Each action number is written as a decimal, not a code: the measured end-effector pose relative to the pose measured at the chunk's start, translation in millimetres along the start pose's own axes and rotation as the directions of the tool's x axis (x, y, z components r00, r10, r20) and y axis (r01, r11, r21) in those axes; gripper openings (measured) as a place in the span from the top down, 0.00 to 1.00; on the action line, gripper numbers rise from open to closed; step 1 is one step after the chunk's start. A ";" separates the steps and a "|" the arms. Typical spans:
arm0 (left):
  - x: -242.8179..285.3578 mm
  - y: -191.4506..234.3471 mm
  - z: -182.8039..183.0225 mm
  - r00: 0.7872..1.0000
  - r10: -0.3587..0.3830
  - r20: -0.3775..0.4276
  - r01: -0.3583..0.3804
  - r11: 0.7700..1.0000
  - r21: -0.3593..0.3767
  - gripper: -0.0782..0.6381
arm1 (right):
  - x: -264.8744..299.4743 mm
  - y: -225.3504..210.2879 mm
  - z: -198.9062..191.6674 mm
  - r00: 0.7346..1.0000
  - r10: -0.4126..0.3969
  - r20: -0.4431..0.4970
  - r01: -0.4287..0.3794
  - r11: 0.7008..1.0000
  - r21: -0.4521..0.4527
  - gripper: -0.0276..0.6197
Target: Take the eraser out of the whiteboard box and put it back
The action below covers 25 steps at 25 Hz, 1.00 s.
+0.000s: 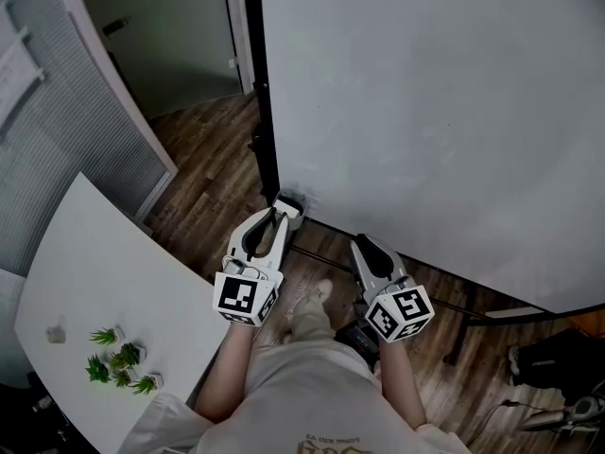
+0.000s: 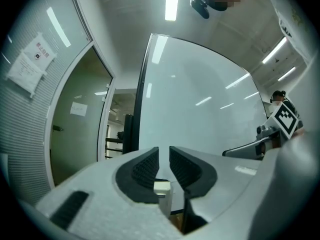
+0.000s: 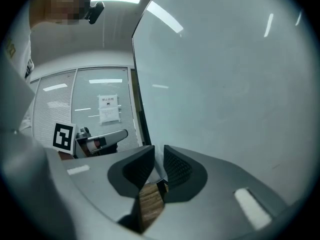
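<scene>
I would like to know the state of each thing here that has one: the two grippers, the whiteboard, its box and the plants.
left gripper: jaws a narrow gap apart, nothing between them.
right gripper: jaws a narrow gap apart, nothing between them.
whiteboard: upright, surface blank.
whiteboard box: at the board's lower corner, untouched; contents not visible.
small plants: grouped together on the white table.
</scene>
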State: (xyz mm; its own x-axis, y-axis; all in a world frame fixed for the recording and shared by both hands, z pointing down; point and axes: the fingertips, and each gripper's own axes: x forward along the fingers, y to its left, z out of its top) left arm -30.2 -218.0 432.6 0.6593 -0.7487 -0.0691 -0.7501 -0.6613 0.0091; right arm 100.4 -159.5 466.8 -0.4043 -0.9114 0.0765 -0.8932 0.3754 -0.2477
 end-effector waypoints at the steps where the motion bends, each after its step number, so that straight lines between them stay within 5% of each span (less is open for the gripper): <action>1: -1.6 0.9 0.0 1.000 0.010 -0.003 -0.010 1.000 0.006 0.82 | -2.2 0.3 0.2 1.000 -0.004 0.000 0.004 1.000 -0.008 0.89; 3: -3.4 2.2 -2.0 0.999 0.027 -0.019 -0.027 0.999 0.021 0.89 | -6.0 2.2 -0.4 1.000 0.000 -0.003 0.000 1.000 -0.020 0.94; 25: -1.2 2.2 -11.0 0.997 0.027 -0.072 -0.026 0.999 0.024 0.89 | -6.9 5.0 -4.1 0.998 0.039 -0.045 -0.041 0.998 -0.050 0.94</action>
State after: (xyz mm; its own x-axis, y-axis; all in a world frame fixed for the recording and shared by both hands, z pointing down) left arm -32.0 -219.0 443.7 0.6405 -0.7680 0.0036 -0.7679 -0.6405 -0.0133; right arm 97.9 -150.7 468.9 -0.4474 -0.8875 0.1105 -0.8845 0.4208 -0.2016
